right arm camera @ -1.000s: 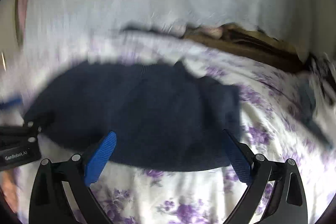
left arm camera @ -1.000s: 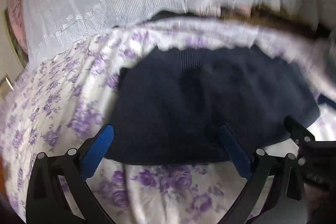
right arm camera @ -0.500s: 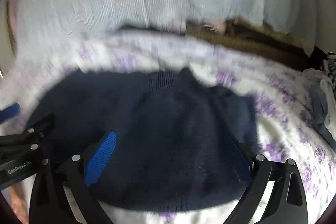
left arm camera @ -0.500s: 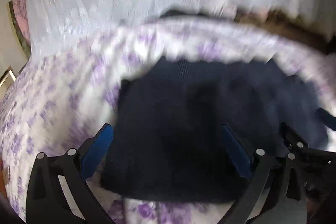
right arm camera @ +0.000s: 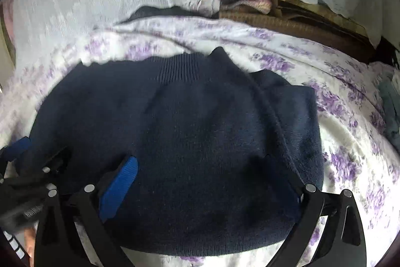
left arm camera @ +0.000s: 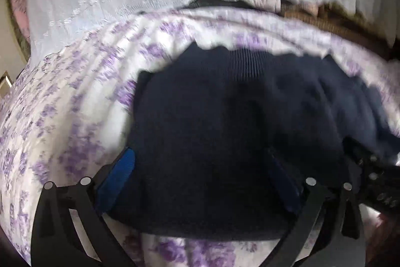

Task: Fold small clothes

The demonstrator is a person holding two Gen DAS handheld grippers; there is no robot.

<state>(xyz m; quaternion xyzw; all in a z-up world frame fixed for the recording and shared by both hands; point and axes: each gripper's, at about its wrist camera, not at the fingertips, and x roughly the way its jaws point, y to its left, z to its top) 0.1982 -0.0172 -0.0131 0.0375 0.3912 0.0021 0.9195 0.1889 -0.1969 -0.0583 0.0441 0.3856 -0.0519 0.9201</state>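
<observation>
Hovering claws (left arm camera: pixel 200 182) spread over sweater (right arm camera: pixel 187 129)

The left gripper (left arm camera: pixel 200 177) is spread wide, its two blue-padded fingers (left arm camera: pixel 117 178) well apart and low over the near part of the navy sweater (left arm camera: pixel 225 129), the left pad at the sweater's left edge and the other over its dark middle. The right gripper (right arm camera: pixel 200 182) is likewise wide apart over the same sweater, its left pad (right arm camera: pixel 120 188) on the knit and its right finger near the sweater's right fold. The two grippers sit side by side, each showing at the edge of the other's view.
</observation>
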